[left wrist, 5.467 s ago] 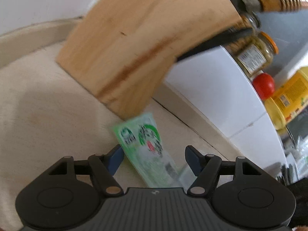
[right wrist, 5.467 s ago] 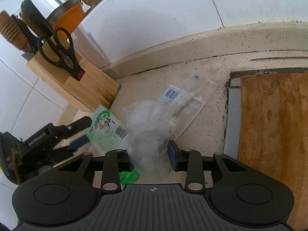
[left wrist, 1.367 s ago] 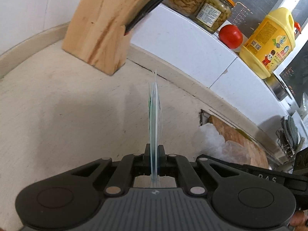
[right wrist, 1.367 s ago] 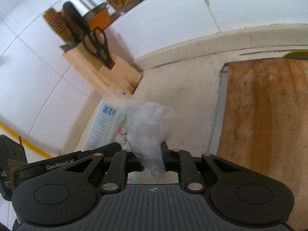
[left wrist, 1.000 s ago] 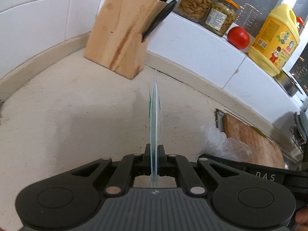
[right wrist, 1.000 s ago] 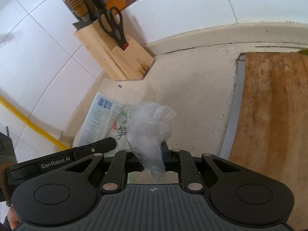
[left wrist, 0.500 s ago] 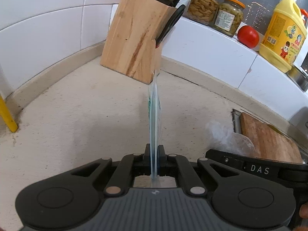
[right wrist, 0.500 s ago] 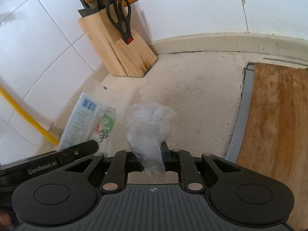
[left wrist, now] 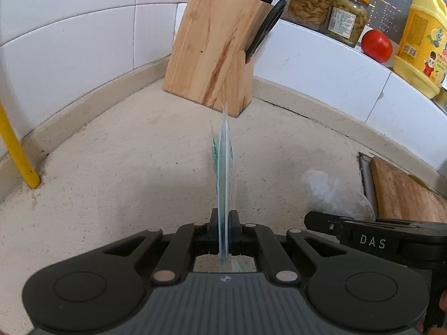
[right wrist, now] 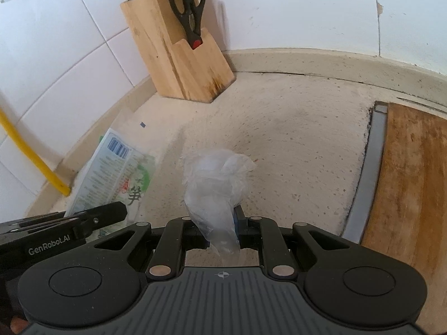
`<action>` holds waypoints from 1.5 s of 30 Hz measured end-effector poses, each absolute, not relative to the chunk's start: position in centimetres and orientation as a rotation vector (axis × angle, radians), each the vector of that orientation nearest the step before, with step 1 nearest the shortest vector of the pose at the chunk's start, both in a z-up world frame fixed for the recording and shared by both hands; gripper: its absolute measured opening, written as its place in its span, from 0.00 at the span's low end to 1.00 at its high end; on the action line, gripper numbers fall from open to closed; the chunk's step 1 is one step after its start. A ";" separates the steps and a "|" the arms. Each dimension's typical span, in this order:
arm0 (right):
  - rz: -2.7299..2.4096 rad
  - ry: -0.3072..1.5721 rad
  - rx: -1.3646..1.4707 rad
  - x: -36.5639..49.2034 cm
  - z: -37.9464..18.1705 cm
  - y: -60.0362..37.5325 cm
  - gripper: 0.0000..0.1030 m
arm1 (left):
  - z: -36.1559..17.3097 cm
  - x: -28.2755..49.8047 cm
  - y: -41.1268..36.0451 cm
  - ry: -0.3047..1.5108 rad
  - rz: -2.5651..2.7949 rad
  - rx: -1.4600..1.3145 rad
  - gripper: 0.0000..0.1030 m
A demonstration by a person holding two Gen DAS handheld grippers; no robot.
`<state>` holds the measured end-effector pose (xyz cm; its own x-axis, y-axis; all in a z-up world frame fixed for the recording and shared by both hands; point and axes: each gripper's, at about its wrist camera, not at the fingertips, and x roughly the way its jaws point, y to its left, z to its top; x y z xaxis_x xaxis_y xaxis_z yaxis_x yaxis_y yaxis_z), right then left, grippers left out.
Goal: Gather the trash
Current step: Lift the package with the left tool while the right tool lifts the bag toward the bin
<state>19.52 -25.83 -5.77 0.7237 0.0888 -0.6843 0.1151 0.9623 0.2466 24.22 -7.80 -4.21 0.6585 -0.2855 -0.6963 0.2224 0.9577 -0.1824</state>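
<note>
Left claw [left wrist: 223, 224] pinching green wrapper [left wrist: 223, 167], right claw [right wrist: 223, 224] clamping crumpled plastic [right wrist: 216, 178], knife block [left wrist: 215, 53] ahead

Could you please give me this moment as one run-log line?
left gripper: shut on wrapper | right gripper: shut on plastic bag | both trash pieces held above counter | bin: not in view

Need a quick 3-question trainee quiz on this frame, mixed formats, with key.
1. True or false: the left gripper is shut on the green printed wrapper.
2. What does the right gripper hold? A) scissors B) crumpled clear plastic bag C) tomato
3. Fill in: the scissors sit in the wooden ____.

Key: 1 true; 2 B; 3 knife block.
</note>
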 end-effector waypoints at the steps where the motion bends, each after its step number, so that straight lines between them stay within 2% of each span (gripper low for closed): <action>1: -0.012 0.767 0.282 19.6 -5.9 -25.8 0.19 | -4.3 24.3 -7.8 0.802 -0.288 -0.082 0.01; 5: -0.009 0.773 0.270 19.8 -6.0 -25.5 0.21 | -4.5 24.4 -8.1 0.802 -0.289 -0.067 0.02; 9: -0.003 0.788 0.260 20.1 -6.1 -25.3 0.31 | -4.7 24.7 -8.5 0.801 -0.305 -0.053 0.03; 10: -0.007 0.788 0.255 20.2 -6.2 -25.2 0.32 | -4.7 24.8 -8.7 0.802 -0.309 -0.047 0.06; 15: 0.003 0.795 0.230 20.5 -6.1 -24.8 0.51 | -5.0 25.3 -9.2 0.812 -0.318 -0.034 0.13; 16: 0.001 0.794 0.224 20.6 -6.1 -24.7 0.52 | -5.1 25.3 -9.3 0.811 -0.316 -0.034 0.13; 17: -0.003 0.791 0.222 20.5 -6.1 -24.7 0.52 | -5.1 25.3 -9.4 0.808 -0.317 -0.035 0.13; 18: -0.008 0.789 0.219 20.5 -6.1 -24.7 0.45 | -5.2 25.3 -9.4 0.805 -0.318 -0.035 0.13; 19: -0.013 0.790 0.218 20.4 -6.2 -24.8 0.37 | -5.2 25.3 -9.5 0.803 -0.318 -0.034 0.11; 20: -0.017 0.796 0.226 20.4 -6.2 -25.0 0.24 | -5.3 25.2 -9.7 0.803 -0.322 -0.031 0.10; 23: -0.019 0.795 0.255 20.2 -6.1 -25.6 0.19 | -5.2 25.0 -10.1 0.798 -0.333 -0.020 0.06; 45: -0.001 0.743 0.327 17.5 -5.2 -26.9 0.15 | -3.4 22.4 -11.2 0.751 -0.383 0.003 0.03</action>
